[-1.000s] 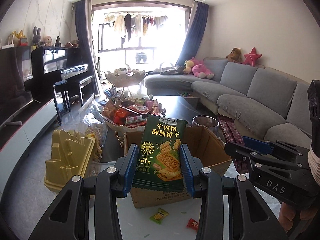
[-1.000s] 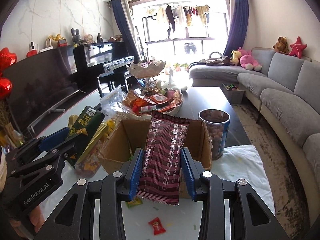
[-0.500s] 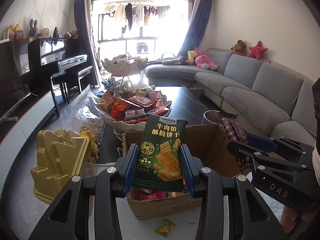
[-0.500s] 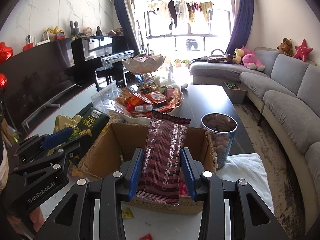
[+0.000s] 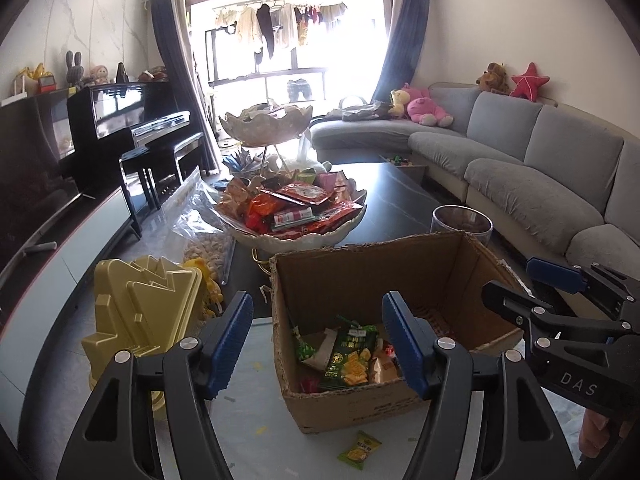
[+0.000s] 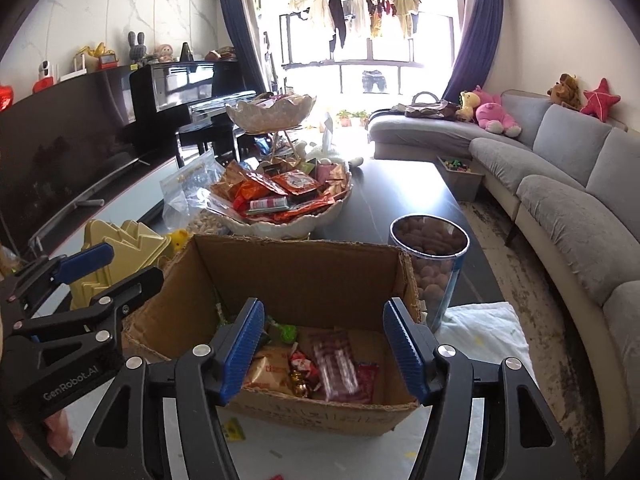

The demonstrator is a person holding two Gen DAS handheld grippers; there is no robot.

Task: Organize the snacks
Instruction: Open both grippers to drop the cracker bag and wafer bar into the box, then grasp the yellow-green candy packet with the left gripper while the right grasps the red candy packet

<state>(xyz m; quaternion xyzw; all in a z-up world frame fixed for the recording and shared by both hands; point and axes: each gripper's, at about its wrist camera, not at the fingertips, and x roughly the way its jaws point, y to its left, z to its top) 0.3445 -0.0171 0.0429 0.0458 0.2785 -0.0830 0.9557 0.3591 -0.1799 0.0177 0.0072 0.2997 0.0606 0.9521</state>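
While both grippers hang over the cardboard box, their jaws have just been opening and nothing sits between them. Left gripper is spread wide, the green cracker packet lying in the box below; right gripper gapes too, the dark red striped packet resting among the snacks inside.

The left gripper has just been opening, nothing between its jaws, over the cardboard box. A green biscuit packet lies inside. The right gripper is at the box's right edge.
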